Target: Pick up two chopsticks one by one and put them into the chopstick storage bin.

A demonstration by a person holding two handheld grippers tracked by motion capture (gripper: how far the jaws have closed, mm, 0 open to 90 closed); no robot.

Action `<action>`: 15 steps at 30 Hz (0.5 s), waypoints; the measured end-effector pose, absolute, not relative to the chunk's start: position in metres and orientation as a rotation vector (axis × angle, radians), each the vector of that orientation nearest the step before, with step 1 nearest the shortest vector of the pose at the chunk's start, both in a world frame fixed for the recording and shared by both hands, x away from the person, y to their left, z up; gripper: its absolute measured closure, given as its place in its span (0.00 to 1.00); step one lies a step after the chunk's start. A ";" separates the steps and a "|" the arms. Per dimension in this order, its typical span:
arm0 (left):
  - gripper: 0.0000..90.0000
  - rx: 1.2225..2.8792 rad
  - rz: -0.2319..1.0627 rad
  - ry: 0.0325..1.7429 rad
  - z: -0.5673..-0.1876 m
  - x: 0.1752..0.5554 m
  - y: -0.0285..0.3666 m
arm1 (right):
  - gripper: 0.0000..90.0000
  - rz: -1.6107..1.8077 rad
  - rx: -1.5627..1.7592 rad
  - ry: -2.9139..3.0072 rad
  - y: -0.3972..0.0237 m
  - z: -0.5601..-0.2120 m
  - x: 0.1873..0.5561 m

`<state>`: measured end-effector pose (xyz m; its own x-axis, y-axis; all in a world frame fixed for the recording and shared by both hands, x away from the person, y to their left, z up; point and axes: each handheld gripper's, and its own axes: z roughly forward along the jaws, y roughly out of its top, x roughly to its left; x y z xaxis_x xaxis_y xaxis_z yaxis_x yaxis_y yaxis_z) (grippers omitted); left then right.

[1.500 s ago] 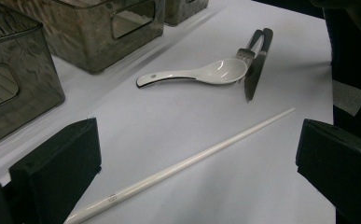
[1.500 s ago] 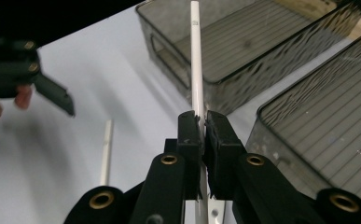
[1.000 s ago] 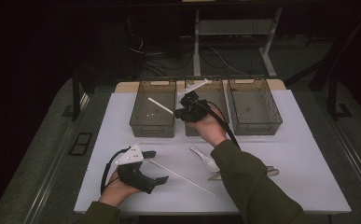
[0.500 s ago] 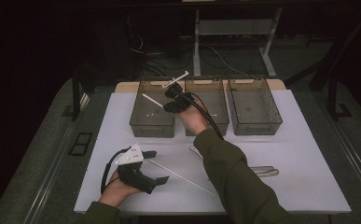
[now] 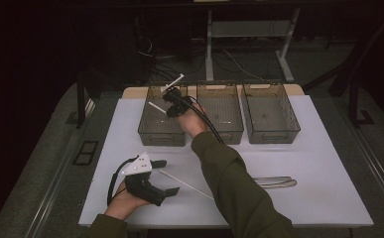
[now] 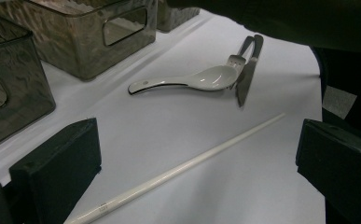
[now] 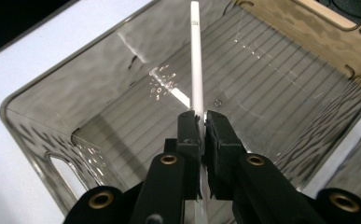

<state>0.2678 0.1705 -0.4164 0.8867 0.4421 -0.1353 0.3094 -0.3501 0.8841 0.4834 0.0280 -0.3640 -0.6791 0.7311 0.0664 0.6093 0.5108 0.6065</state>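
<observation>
My right gripper (image 5: 169, 94) hangs over the left clear bin (image 5: 161, 137), shut on a white chopstick (image 5: 178, 79) that sticks out both sides of the jaws. In the right gripper view the chopstick (image 7: 196, 65) runs up from the closed gripper (image 7: 200, 122) above the bin's ribbed floor (image 7: 122, 140). My left gripper (image 5: 165, 177) rests on the white table near the front left, held by a hand, jaws wide apart. A second white chopstick (image 6: 183, 167) lies flat on the table between its open jaws, touching neither.
Two more clear bins stand to the right, the middle one (image 5: 220, 135) and the right one (image 5: 273, 135). A white spoon (image 6: 192, 82) lies against a metal fork and knife (image 6: 246, 70), and the cutlery (image 5: 278, 182) is at the front right. The right forearm crosses the table's middle.
My right gripper has carried its chopstick leftward, from over the middle bin to over the left bin, and slightly lower. The left gripper has stayed where it was.
</observation>
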 end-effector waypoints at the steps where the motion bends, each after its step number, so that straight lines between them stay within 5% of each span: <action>1: 0.00 1.962 0.153 0.547 -0.416 0.268 0.170 | 0.94 0.905 1.148 2.555 0.029 -0.365 0.483; 15: 0.00 1.960 0.150 0.545 -0.416 0.268 0.170 | 0.93 0.874 1.161 2.588 0.033 -0.369 0.484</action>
